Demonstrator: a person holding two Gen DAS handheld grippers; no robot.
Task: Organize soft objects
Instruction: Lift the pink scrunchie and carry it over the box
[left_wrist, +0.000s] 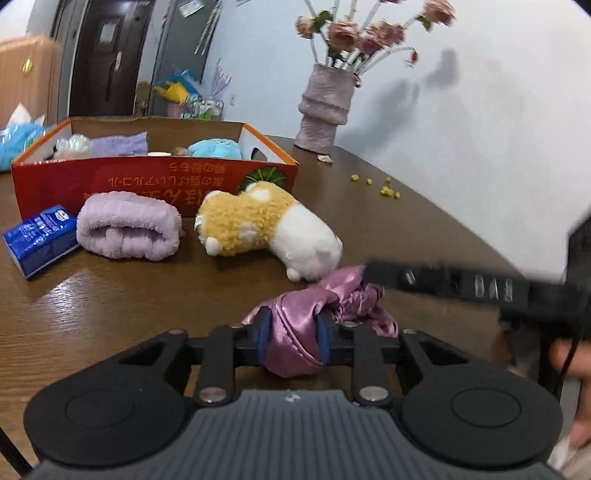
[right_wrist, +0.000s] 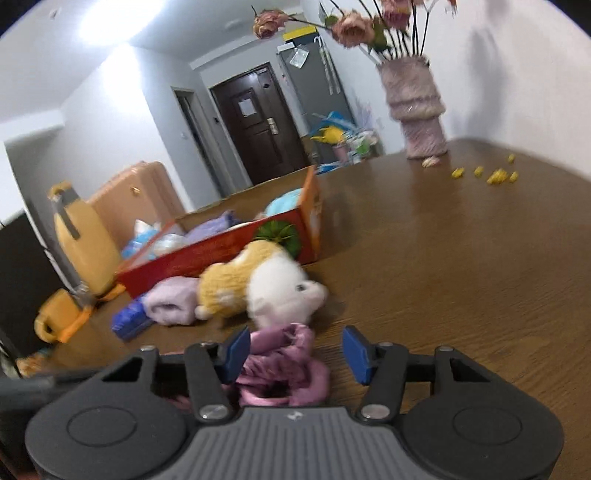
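- The left gripper is seen clamped on a crumpled, shiny pink satin cloth; its blue pads are pressed into the fabric from both sides.
- The right gripper is held with its blue pads wide apart, the same satin cloth lying between them; only the left-hand pad appears to touch it, though blur makes this uncertain.
- Only in the left wrist view is the right gripper's black finger shown from outside, reaching over the cloth's far edge.
- Just beyond the cloth, a yellow-and-white plush toy is lying on its side on the brown wooden table.
- Beside the toy, a rolled lilac towel and a blue tissue packet are found.
- Behind these, an open red cardboard box is seen, with a light blue plush and a purple cloth inside.
- A fuzzy pink vase of dried roses stands near the wall, small yellow bits scattered near it.
- Only the right wrist view shows a yellow jug past the table's edge.
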